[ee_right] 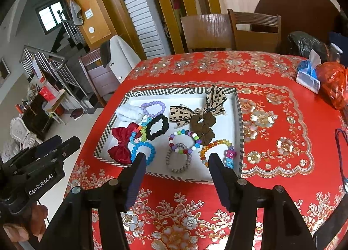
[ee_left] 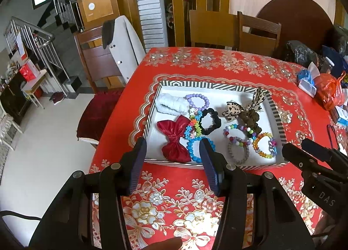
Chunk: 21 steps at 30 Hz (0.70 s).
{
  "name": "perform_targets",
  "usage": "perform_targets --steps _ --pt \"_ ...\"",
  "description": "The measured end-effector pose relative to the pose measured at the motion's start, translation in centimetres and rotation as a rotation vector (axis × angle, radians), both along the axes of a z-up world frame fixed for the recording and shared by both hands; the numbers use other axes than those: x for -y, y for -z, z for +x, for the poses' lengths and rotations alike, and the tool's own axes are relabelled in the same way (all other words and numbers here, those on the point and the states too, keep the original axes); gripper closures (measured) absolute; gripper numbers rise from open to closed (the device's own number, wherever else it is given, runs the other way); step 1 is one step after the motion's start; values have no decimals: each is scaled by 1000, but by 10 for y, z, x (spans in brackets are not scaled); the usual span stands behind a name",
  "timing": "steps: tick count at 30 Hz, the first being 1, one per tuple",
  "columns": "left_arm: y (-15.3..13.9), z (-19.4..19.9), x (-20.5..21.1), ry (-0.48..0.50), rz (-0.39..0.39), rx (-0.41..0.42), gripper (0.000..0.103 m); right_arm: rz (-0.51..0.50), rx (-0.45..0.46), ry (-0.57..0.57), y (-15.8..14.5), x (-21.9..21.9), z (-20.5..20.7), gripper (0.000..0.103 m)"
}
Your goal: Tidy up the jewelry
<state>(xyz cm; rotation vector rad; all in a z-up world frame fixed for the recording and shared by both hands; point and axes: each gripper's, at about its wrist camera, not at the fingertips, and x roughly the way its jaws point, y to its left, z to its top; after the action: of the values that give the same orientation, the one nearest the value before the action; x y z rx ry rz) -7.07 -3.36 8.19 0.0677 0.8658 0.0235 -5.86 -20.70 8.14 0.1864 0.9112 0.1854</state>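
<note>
Both views look down on a striped tray (ee_left: 217, 85) set on the bench under a red flowered cloth (ee_left: 174, 195), and the jewelry lies inside it; the left gripper (ee_left: 174, 152) hangs over the tray's near-left corner with its fingers (ee_left: 139, 158) spread wide and nothing between them, above the red bow (ee_left: 174, 139) and the blue bead bracelet (ee_left: 193, 150); the right gripper (ee_right: 176, 164) hangs over the near edge further right, its fingers (ee_right: 219, 176) also apart and empty, framing the grey coil band (ee_right: 178, 158), with the amber bead bracelet (ee_right: 215, 144) partly behind the right finger; the left view alone shows the right gripper from the side at its right border, cut off by the frame; the right view alone shows the left gripper at its left border, with the person's fingertips (ee_right: 24, 226) wrapped beneath it; the white scrunchie (ee_left: 171, 103), purple bead bracelet (ee_left: 198, 101), black scrunchie (ee_left: 209, 120) and leopard bow (ee_left: 245, 106) read clearly in both; the flower bracelet (ee_left: 193, 127) overlaps its neighbours, so its full outline is hard to trace; a dark cord (ee_right: 341, 154) at the right edge is cut off and perhaps a bag handle.
</note>
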Motion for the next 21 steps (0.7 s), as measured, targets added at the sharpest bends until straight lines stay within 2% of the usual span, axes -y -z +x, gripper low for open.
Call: perform_targets --steps 21 --pt "-6 -3 3 -10 6 17 53 -4 -11 -17 0 -2 1 45"
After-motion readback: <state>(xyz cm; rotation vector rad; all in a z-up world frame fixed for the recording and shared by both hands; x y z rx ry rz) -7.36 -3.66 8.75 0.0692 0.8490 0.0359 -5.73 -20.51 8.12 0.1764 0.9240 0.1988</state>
